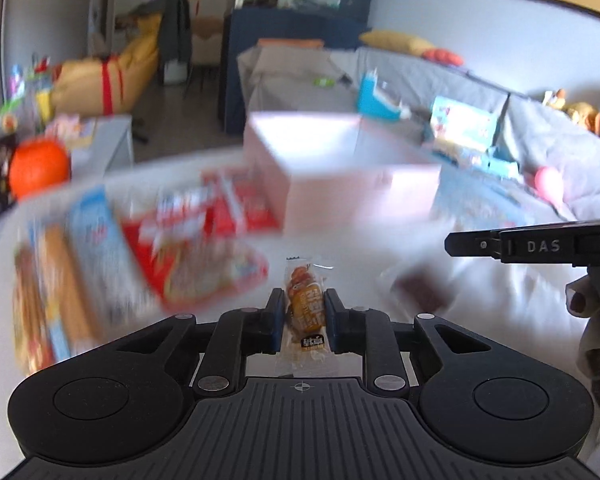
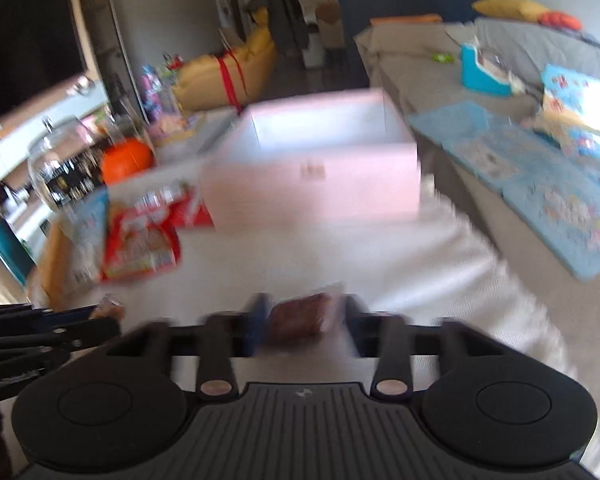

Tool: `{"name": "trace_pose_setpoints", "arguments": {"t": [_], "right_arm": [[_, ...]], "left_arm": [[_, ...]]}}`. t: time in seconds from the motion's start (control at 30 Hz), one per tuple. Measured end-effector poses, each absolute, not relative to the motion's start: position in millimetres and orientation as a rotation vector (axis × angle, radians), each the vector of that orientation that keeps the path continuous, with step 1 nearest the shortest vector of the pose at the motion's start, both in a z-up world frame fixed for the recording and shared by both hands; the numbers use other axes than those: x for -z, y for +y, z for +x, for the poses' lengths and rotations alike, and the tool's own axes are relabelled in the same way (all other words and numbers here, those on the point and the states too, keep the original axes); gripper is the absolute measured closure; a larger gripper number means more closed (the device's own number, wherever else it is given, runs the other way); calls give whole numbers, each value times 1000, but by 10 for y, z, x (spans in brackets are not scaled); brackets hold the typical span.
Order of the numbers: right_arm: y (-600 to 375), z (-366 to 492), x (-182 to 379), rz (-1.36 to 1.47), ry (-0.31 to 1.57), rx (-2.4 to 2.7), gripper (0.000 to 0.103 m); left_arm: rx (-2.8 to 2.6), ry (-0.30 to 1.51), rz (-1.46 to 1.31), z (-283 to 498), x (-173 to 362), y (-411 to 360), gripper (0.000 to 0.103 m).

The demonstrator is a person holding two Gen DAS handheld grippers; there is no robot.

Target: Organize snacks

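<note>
1. While both views are smeared by motion blur, the left gripper (image 1: pixel 303 312) shows sharply in its own camera: its jaws are closed narrow on an orange snack packet (image 1: pixel 305 307), which stands upright between the blue-padded fingers (image 1: pixel 277 316).
2. That packet is a clear wrapper with a brown-orange print and a dark label near its lower end; its serrated top edge rises above the fingertips.
3. From the right wrist, the right gripper (image 2: pixel 305 320) holds a brown snack packet (image 2: pixel 300 317) between its fingers; the jaws press against both sides of it, though blur softens the edges.
4. A pale pink open box (image 2: pixel 320 168) sits on the far middle of the white table (image 2: pixel 400 264), straight ahead of both grippers and well apart from them.
5. Left of the box lies a loose pile of snack bags (image 1: pixel 204 248), red and white ones nearest the box and a light blue one with tan packets at the far left; they are too blurred to read.
6. The right gripper also appears at the right edge of the left view (image 1: pixel 476 245), with the person's hand (image 1: pixel 592 320) below it and a dark brown blur under it on the table.
7. Beyond the table's left end sits an orange round object (image 1: pixel 39 167). A grey-covered sofa (image 2: pixel 540 56) runs along the right, with blue boxes and cushions on it.
</note>
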State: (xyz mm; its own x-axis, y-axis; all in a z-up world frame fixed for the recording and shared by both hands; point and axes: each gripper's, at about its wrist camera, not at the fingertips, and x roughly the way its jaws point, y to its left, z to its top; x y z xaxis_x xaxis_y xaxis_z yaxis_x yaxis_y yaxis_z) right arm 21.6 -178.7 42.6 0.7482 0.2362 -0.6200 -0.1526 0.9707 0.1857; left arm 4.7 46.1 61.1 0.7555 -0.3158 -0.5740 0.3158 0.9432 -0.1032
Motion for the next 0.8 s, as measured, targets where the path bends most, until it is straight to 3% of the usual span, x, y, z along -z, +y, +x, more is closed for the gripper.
{"name": "trace_pose_setpoints", "arguments": {"t": [0.17,0.3,0.43,0.57,0.67,0.73,0.8], "right_arm": [[-1935,520,-890,129,636,-275,78],[-1917,776,-955,88,687,-296,78],[-1827,750,-705,65,794,-363,57],[-1598,662,-309,11,902,-379,58],[-1452,578,-169,-72,880,-366,56],[-1369,531,-159,-152,858,-354,64],[-1395,554,-215,-129,865,-377,65]], "left_arm": [[354,563,-11,324,-902,387,78],[346,599,-68,511,-862,448,78],[318,635,-89,669,-731,472,78],[320,641,-67,809,-698,378,78],[342,642,-56,832,-695,339,78],[354,648,-62,835,-693,348,78],[361,638,-77,821,-725,399,78]]}}
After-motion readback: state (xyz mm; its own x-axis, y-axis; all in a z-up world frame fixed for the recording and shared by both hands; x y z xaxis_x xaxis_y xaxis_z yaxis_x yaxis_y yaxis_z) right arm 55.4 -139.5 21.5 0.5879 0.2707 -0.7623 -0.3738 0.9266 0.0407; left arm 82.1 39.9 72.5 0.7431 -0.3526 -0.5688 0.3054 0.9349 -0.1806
